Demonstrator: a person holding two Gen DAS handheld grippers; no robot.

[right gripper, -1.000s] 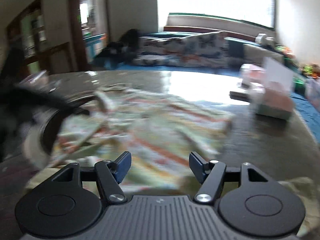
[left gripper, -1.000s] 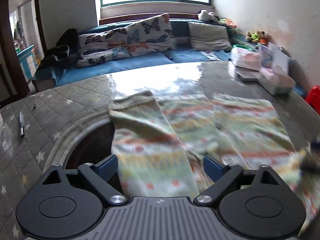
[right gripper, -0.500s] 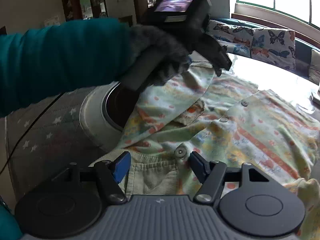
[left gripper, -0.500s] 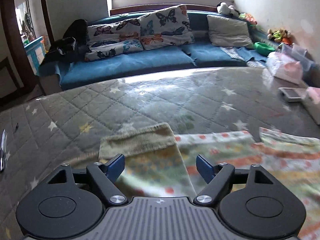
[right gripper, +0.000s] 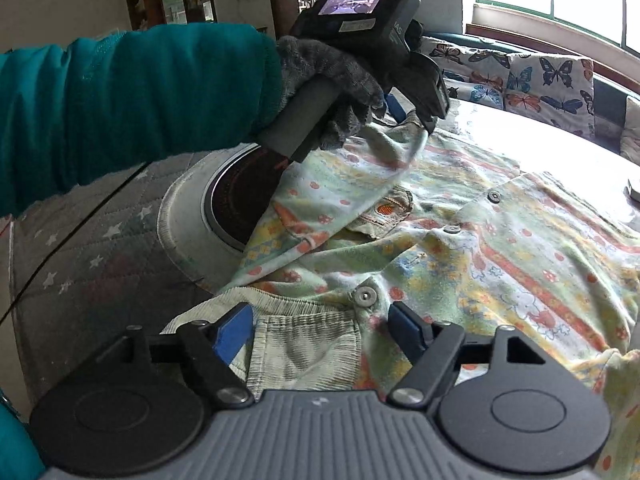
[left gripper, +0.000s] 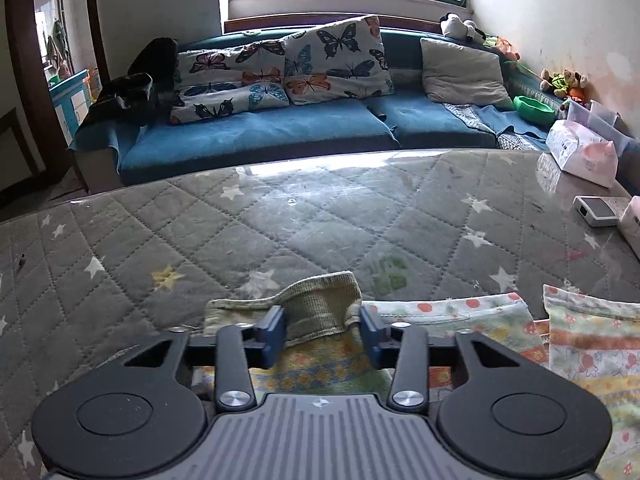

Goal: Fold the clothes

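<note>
A pale green child's garment (right gripper: 500,240) with orange and yellow stripes and snap buttons lies spread on the quilted grey table. My left gripper (left gripper: 323,334) is open, its blue pads either side of the ribbed olive sleeve cuff (left gripper: 320,308), which is raised slightly. In the right wrist view the left gripper (right gripper: 408,108) sits at the lifted sleeve end. My right gripper (right gripper: 320,330) is open over another ribbed cuff (right gripper: 308,352), beside a snap button (right gripper: 365,296).
A round recessed cooktop (right gripper: 236,208) with a pale rim lies under the garment's left side. A tissue pack (left gripper: 584,152) and a small white box (left gripper: 596,210) sit at the table's far right. A blue sofa (left gripper: 260,132) stands beyond the table.
The left gripper has moved forward and lower onto the sleeve cuff, which now sits lifted between its pads. The right gripper has swung round and settled over the near cuff.
</note>
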